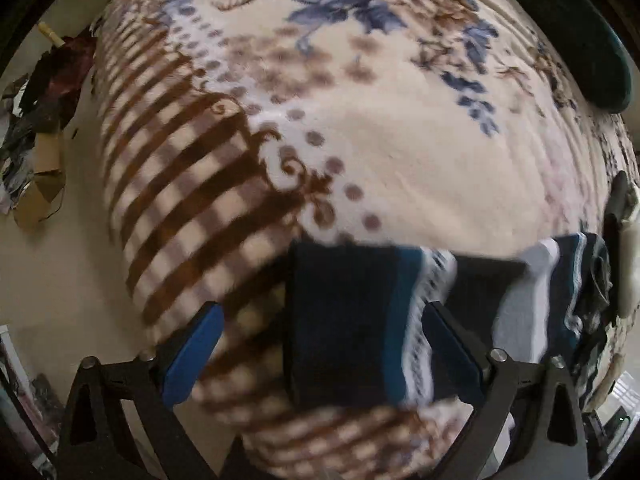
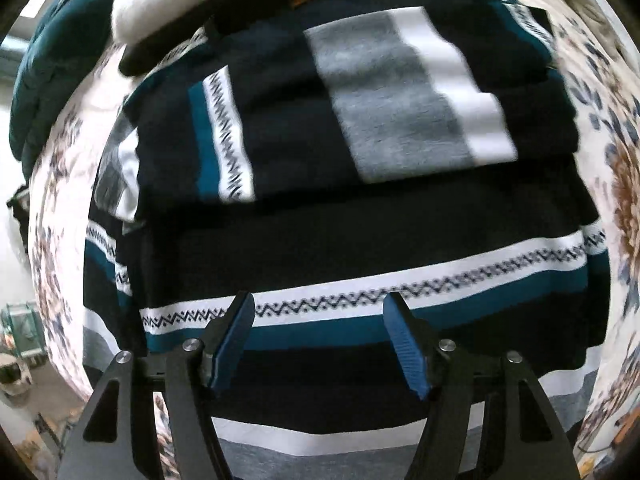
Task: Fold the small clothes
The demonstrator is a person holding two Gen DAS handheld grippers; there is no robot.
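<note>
Striped sweater (image 2: 360, 216), navy with teal, white and grey bands, lies folded on the floral blanket (image 1: 400, 160) of the bed. I see my right tool (image 2: 318, 340) above its lower hem, jaws spread and pinching nothing. My left tool (image 1: 324, 356) hangs spread too, over the sweater's edge.

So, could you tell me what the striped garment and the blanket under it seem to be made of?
The striped garment looks like a soft knit, perhaps cotton jersey: matte, with woven-looking zigzag bands. The blanket looks like plush fleece: fuzzy nap, soft-edged printed flowers and checks. Motion blur leaves both uncertain.
</note>
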